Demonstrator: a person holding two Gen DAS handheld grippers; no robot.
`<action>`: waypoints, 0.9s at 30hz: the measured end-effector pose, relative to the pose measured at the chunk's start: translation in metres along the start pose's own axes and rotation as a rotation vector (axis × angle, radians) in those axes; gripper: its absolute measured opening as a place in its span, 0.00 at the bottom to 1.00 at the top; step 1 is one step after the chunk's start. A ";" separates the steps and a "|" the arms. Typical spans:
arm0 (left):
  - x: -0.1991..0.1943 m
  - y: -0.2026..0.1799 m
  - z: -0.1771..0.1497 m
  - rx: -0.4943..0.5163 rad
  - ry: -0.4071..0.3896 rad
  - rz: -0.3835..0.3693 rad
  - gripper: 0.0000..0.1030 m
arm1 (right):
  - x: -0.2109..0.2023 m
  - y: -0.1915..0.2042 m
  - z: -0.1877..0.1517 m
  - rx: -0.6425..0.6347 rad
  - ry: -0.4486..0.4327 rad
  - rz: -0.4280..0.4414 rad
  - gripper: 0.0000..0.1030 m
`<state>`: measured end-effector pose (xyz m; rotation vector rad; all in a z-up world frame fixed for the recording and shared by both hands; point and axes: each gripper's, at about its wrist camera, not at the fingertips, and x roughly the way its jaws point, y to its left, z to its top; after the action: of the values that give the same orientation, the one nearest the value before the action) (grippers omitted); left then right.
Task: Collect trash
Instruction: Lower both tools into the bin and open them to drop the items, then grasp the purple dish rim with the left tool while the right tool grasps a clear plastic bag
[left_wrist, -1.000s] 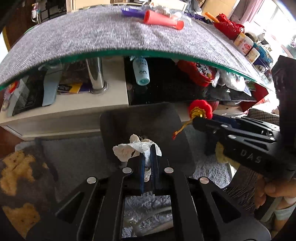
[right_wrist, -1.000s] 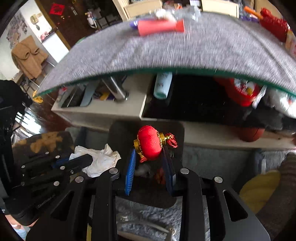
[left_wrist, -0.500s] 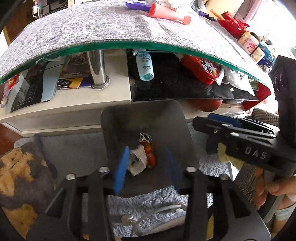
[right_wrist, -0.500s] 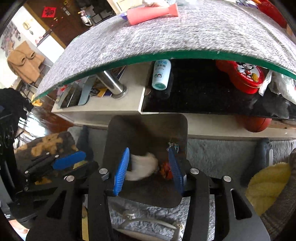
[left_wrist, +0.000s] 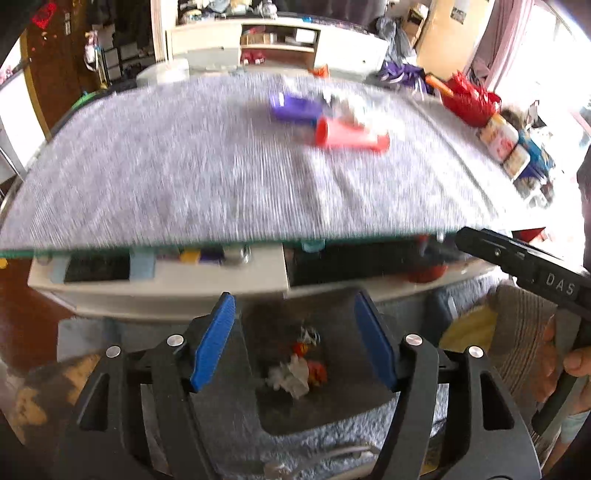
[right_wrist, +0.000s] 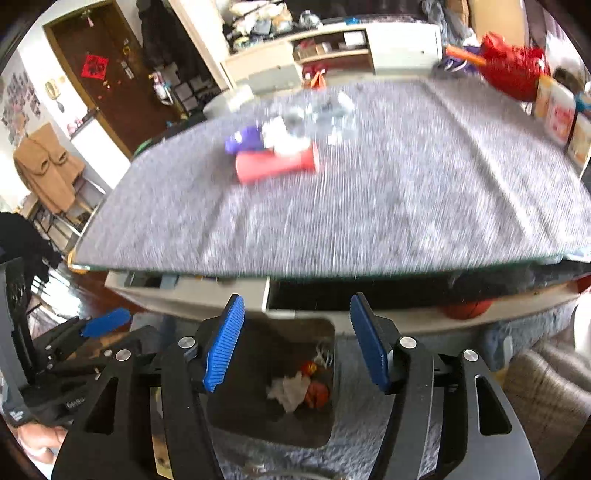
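Both the left gripper (left_wrist: 293, 341) and the right gripper (right_wrist: 295, 341) hang spread wide and empty, ribbed blue pads (left_wrist: 212, 343) apart. Below them, crumpled white tissue (left_wrist: 293, 374) and a red lantern ornament (right_wrist: 317, 393) lie in the dark square bin (right_wrist: 236, 398). Beyond, a pink tube (left_wrist: 349, 136) rests on the grey woven tablecloth (left_wrist: 184, 166).

Left gripper (left_wrist: 295, 339) spread wide above dark bin (left_wrist: 343, 406).
Inside bin: white tissue (left_wrist: 293, 373) touching red ornament (left_wrist: 317, 370). On blurred grey table (left_wrist: 184, 177), toward far edge: red tube (left_wrist: 351, 138), purple item (left_wrist: 295, 107).
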<state>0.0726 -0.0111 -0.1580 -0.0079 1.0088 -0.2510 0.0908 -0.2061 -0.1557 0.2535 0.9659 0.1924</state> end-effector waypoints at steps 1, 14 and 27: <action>-0.003 0.000 0.007 0.001 -0.011 0.001 0.62 | -0.003 -0.001 0.008 -0.001 -0.011 -0.005 0.59; -0.011 0.003 0.081 0.016 -0.092 0.003 0.63 | 0.004 -0.002 0.086 -0.024 -0.087 -0.040 0.59; 0.040 0.017 0.131 -0.013 -0.069 -0.007 0.63 | 0.077 0.005 0.138 -0.045 -0.028 -0.038 0.59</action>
<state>0.2057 -0.0169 -0.1234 -0.0317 0.9418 -0.2492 0.2481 -0.1973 -0.1401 0.1958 0.9363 0.1757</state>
